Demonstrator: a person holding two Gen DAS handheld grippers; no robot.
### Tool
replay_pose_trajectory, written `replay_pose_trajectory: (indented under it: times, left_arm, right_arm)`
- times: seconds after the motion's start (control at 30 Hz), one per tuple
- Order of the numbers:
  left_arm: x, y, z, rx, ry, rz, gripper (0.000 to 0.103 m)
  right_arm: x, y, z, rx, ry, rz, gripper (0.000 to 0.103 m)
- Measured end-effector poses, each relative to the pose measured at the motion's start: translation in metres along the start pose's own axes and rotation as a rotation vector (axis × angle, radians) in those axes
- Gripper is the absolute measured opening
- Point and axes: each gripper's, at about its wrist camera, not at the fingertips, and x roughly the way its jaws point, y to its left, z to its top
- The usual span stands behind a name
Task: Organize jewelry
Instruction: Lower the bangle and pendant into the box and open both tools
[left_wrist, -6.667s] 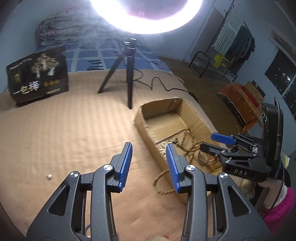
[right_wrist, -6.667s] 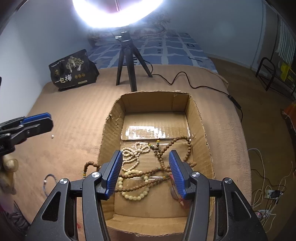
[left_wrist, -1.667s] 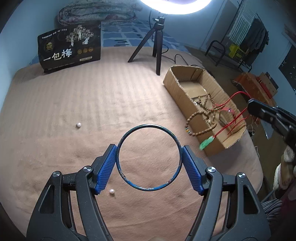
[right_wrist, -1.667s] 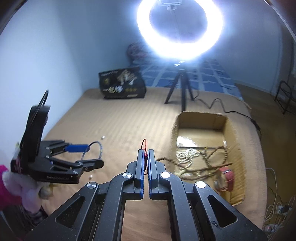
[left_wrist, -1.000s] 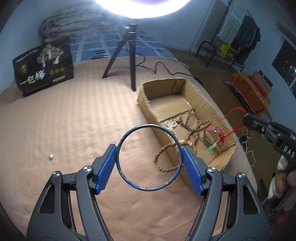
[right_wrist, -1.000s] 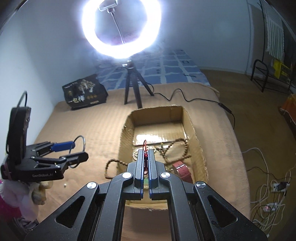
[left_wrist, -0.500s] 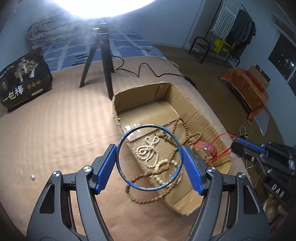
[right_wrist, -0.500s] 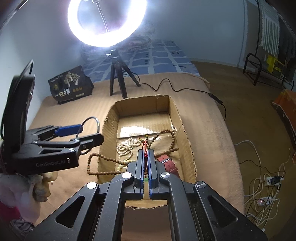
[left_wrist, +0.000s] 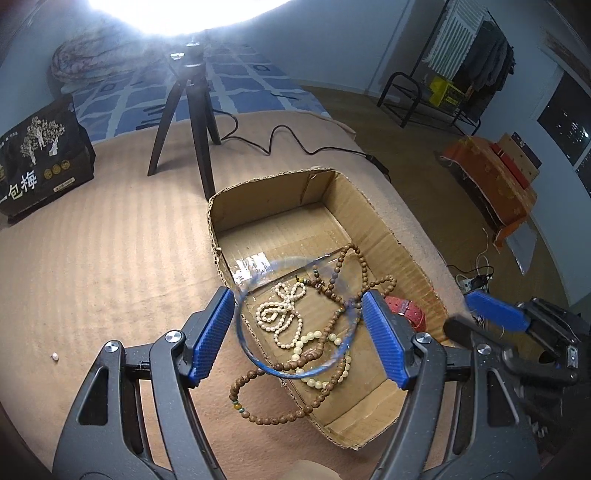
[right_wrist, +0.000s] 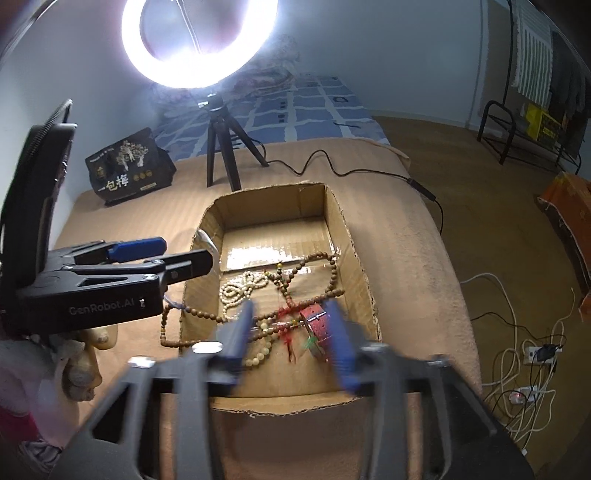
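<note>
An open cardboard box (left_wrist: 402, 243) (right_wrist: 354, 258) on the tan bed holds a brown bead necklace (left_wrist: 369, 280) (right_wrist: 314, 258), a cream bead string (left_wrist: 280, 317) (right_wrist: 240, 288), a red watch strap (left_wrist: 406, 314) (right_wrist: 319, 321) and a red cord with a green charm (right_wrist: 290, 332). My left gripper (left_wrist: 299, 332) (right_wrist: 184, 254) hangs over the box's near left corner with its jaws wide; the blue bangle (left_wrist: 255, 360) is blurred between them, slipping loose. My right gripper (right_wrist: 291, 332) (left_wrist: 476, 314) is open and blurred above the box's near end, empty.
A ring light on a black tripod (left_wrist: 195, 122) (right_wrist: 221, 155) stands behind the box, its cable (left_wrist: 295, 144) trailing right. A black printed bag (left_wrist: 37, 162) (right_wrist: 129, 170) sits at far left. A small white bead (left_wrist: 55, 356) lies on the bed. Cables lie on the floor (right_wrist: 524, 354).
My right gripper has opened and the red cord with the green charm has dropped into the box. My left gripper has moved over the box and opened wider; the bangle is coming loose.
</note>
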Motion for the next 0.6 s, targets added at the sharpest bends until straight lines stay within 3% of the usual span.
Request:
replay_pose_trajectory:
  times: [0.37,0.5,0.6]
  left_arm:
    - [-0.006,0.009,-0.004,-0.015,-0.009,0.012,0.074]
    - [-0.014,0.014,-0.005,-0.015,-0.019,0.018,0.074]
    - [-0.021,0.02,-0.007,-0.017,-0.028,0.018,0.074]
  right_arm:
    - [0.002,0.001,0.0,-0.007,0.005,-0.011,0.054]
    - [0.0,0.006,-0.001,-0.016,-0.002,-0.013,0.063]
    - [-0.001,0.011,-0.001,-0.028,-0.008,-0.017,0.063]
